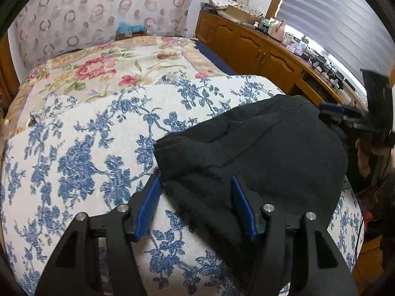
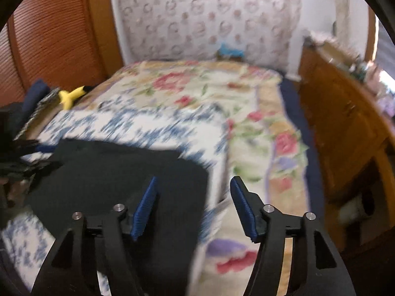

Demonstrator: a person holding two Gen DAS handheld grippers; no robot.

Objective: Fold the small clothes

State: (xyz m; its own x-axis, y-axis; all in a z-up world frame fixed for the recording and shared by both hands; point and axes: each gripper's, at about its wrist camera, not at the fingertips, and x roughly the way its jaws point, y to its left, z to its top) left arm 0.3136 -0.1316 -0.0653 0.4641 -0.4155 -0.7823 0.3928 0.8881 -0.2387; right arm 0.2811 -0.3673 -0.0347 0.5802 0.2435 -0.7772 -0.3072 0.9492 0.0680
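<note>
A black garment (image 1: 251,148) lies on a white cloth with blue flowers (image 1: 81,153) on the bed. My left gripper (image 1: 195,182) is open, its blue fingers astride the garment's near left corner, with nothing held. The right gripper (image 1: 345,118) shows at the garment's far right edge in the left wrist view. In the blurred right wrist view my right gripper (image 2: 193,185) is open and empty above the garment's (image 2: 118,180) right edge. The left gripper (image 2: 22,157) shows as a dark blur at the left.
The bed has a quilt with red flowers (image 1: 103,66). A wooden cabinet (image 1: 249,46) with clutter on top runs along the right side. A yellow object (image 2: 70,96) and dark folded cloth (image 2: 34,93) lie at the bed's left edge by a wooden louvred door (image 2: 49,37).
</note>
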